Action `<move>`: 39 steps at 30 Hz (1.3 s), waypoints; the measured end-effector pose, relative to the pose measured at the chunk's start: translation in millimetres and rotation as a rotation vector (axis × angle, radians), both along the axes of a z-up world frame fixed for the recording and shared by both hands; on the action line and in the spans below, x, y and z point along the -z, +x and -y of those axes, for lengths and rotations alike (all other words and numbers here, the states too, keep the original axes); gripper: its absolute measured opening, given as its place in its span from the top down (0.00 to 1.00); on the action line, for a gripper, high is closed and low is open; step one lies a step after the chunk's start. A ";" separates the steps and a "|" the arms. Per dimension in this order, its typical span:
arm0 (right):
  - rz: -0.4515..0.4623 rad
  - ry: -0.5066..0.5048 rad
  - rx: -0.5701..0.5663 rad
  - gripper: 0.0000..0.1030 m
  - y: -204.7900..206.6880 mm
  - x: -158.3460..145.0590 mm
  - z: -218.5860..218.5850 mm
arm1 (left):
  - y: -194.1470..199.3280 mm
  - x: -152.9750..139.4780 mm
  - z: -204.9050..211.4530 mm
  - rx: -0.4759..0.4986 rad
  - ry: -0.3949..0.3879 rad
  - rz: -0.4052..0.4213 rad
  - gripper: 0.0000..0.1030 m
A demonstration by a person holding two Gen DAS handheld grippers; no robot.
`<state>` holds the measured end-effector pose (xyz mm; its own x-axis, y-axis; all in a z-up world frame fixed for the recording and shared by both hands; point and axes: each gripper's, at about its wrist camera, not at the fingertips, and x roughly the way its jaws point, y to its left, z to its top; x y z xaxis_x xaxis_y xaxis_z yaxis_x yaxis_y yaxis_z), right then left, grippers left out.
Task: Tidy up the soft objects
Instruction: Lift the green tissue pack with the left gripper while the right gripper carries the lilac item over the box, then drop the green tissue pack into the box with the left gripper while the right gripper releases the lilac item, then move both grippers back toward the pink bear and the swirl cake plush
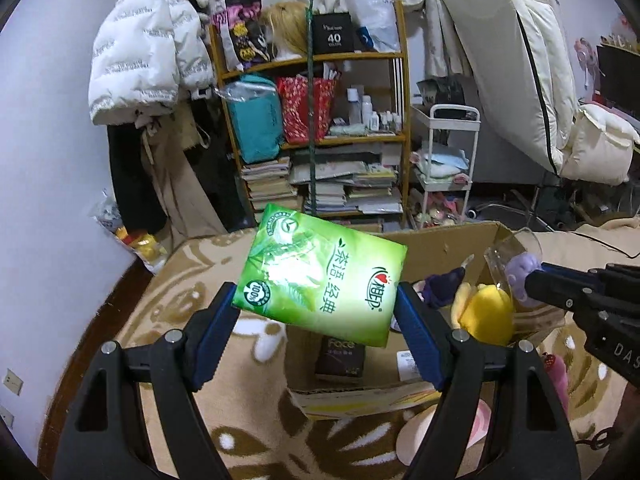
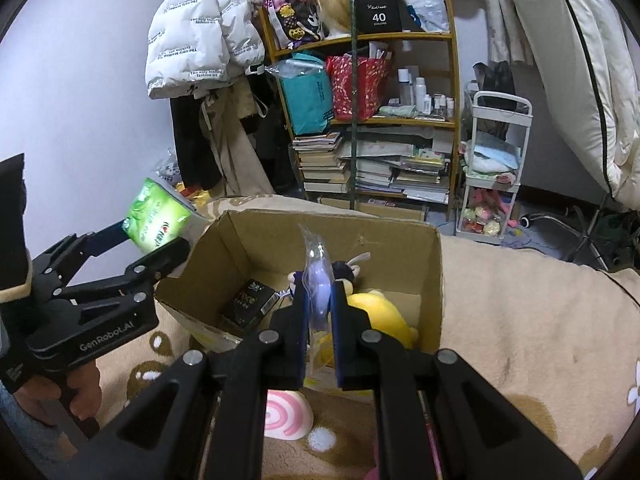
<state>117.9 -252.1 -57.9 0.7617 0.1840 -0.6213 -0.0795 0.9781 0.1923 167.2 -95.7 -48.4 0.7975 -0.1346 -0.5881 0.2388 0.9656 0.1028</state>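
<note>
My left gripper (image 1: pixel 316 300) is shut on a green tissue pack (image 1: pixel 320 274) and holds it above the near-left part of an open cardboard box (image 1: pixel 360 400). The pack also shows in the right wrist view (image 2: pixel 154 222). My right gripper (image 2: pixel 320 300) is shut on a clear plastic bag with a purple soft toy (image 2: pixel 318 280) over the box (image 2: pixel 434 280); the bagged toy shows in the left wrist view (image 1: pixel 520 270) too. Inside the box lie a yellow plush (image 2: pixel 380 312), a dark purple plush (image 2: pixel 344 270) and a dark small carton (image 2: pixel 252 300).
The box sits on a beige patterned blanket (image 2: pixel 520 320). A pink-and-white swirl plush (image 2: pixel 286 416) lies on the blanket in front of the box. Behind are a cluttered wooden shelf (image 2: pixel 454 120), a white cart (image 2: pixel 496 184) and hanging coats (image 2: pixel 200 40).
</note>
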 end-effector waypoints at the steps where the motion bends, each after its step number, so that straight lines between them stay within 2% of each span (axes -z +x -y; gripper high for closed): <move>1: -0.007 0.003 0.001 0.89 1.0 2.3 0.5 | 2.0 1.7 -0.2 0.004 -0.012 -0.012 0.25; 5: -0.014 0.018 0.004 0.89 2.6 6.2 4.7 | 4.7 4.6 -2.5 0.007 -0.036 -0.036 0.25; 14: -0.025 0.058 0.018 0.88 2.5 9.5 13.7 | 9.5 9.8 -6.5 -0.007 -0.041 -0.075 0.25; 17: -0.026 0.056 0.016 0.88 2.2 9.3 14.6 | 7.1 9.5 -5.4 -0.006 -0.021 -0.061 0.24; 21: -0.030 0.062 0.007 0.88 2.5 8.7 15.6 | 4.3 9.4 -3.9 0.000 -0.018 -0.060 0.15; 28: -0.017 0.048 -0.001 0.87 -0.9 3.4 12.5 | -5.7 6.8 -0.7 -0.006 0.010 -0.030 0.14; 29: -0.016 0.046 0.001 0.84 -1.6 1.8 12.7 | -6.7 6.2 -0.8 -0.007 0.012 -0.028 0.11; 31: -0.011 0.044 0.010 0.71 -3.8 -2.0 13.7 | -10.8 3.8 -0.2 -0.009 0.016 -0.023 0.08; 33: 0.001 0.037 0.020 0.55 -7.7 -5.9 14.0 | -16.8 0.8 0.5 -0.008 0.019 -0.010 0.06; 35: 0.011 0.022 0.027 0.49 -11.2 -10.4 13.9 | -21.3 -1.8 0.8 -0.009 0.020 -0.003 0.01; 39: -0.015 0.014 0.026 0.34 -13.2 -16.5 14.6 | -29.7 -3.2 -0.2 0.010 0.002 -0.005 0.01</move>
